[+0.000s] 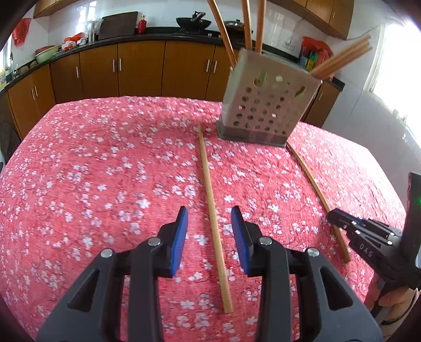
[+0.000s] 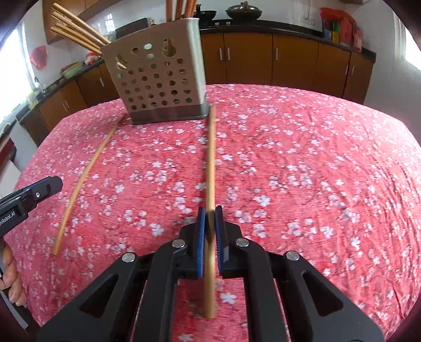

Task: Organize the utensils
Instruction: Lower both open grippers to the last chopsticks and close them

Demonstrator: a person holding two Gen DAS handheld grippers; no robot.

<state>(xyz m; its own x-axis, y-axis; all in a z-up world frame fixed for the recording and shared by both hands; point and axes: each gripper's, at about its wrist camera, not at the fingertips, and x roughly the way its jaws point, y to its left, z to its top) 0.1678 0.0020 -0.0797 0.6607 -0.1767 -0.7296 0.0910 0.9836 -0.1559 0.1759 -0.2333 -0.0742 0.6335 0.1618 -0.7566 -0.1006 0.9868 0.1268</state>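
Note:
A perforated metal utensil holder (image 1: 265,105) (image 2: 158,81) stands at the far side of the table with several wooden chopsticks in it. One chopstick (image 1: 211,200) lies on the cloth between the blue pads of my open left gripper (image 1: 209,215). The same chopstick shows at the left in the right wrist view (image 2: 84,176). My right gripper (image 2: 210,214) is shut on a second chopstick (image 2: 210,163), which points toward the holder's right corner. In the left wrist view this chopstick (image 1: 313,184) and the right gripper (image 1: 332,215) show at the right.
The table is covered by a red floral cloth (image 1: 105,184) (image 2: 315,171). Brown kitchen cabinets (image 1: 131,71) and a dark counter with a wok (image 1: 193,22) run behind it. The left gripper shows at the left edge of the right wrist view (image 2: 56,182).

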